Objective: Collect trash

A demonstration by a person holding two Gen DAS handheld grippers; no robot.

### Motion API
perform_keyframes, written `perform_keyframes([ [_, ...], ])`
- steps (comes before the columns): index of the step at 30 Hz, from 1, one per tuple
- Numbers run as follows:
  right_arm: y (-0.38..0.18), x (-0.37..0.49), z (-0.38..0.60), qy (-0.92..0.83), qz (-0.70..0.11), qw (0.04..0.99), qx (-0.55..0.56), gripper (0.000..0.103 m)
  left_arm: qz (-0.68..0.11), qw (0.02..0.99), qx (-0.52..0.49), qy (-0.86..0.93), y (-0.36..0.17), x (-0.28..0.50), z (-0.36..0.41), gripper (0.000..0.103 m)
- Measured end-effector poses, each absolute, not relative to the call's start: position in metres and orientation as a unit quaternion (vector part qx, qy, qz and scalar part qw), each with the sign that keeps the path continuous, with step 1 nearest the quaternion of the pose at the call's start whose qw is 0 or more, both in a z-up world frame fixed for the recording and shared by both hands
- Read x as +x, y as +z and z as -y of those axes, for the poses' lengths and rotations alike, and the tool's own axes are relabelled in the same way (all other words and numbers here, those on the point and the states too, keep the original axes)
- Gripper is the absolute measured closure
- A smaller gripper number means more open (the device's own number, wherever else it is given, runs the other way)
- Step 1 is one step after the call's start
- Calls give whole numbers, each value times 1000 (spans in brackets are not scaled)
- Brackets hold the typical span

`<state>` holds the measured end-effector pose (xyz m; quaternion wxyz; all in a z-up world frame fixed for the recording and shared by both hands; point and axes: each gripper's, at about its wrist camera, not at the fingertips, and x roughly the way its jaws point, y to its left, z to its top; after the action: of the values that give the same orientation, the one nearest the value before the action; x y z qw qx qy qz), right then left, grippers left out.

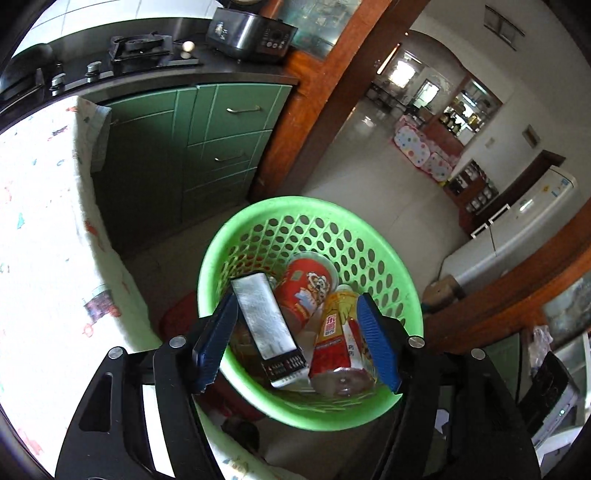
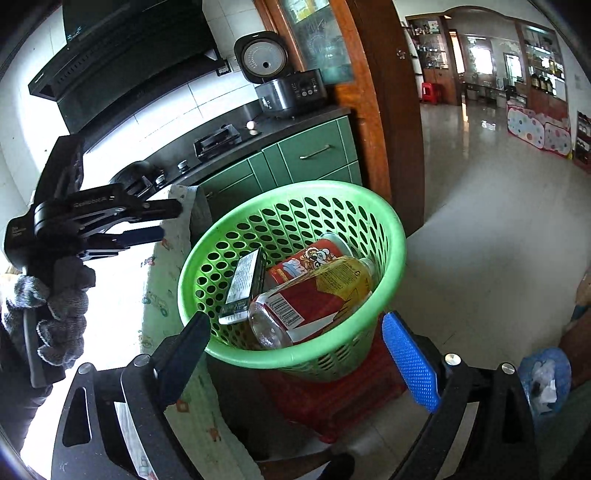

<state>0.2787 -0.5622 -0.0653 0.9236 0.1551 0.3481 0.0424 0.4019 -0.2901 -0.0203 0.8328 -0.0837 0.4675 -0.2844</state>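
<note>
A green perforated basket [image 1: 369, 229] [image 2: 391, 236] stands on a red stool [image 2: 354, 402]. In it lie a silver-and-black box [image 1: 264, 325] [image 2: 242, 284], a red snack cup [image 1: 306, 291] [image 2: 314, 258] and a plastic bottle with a red and yellow label [image 1: 336, 339] [image 2: 317, 295]. My left gripper [image 1: 295, 339] is open and empty above the basket; it also shows in the right wrist view [image 2: 162, 221] at the left. My right gripper [image 2: 295, 350] is open and empty at the basket's near rim.
A table with a patterned cloth [image 1: 44, 229] [image 2: 166, 295] stands left of the basket. Green cabinets [image 1: 207, 147] with a stove [image 1: 140, 48] and a cooker [image 1: 251, 33] are behind. A wooden door frame [image 2: 384, 110] opens onto a tiled floor [image 2: 480, 240]. A blue bag [image 2: 543, 373] lies at the right.
</note>
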Motion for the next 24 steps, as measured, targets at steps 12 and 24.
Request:
perform_keyframes([
  [12,-49,239,526,43,-329,933,142,12,-393,883,-61,-249,22,330,223,14],
  [24,-15,190,472,51,-299,949,79,8,-334,921,-17,-199,49,248,154,6],
])
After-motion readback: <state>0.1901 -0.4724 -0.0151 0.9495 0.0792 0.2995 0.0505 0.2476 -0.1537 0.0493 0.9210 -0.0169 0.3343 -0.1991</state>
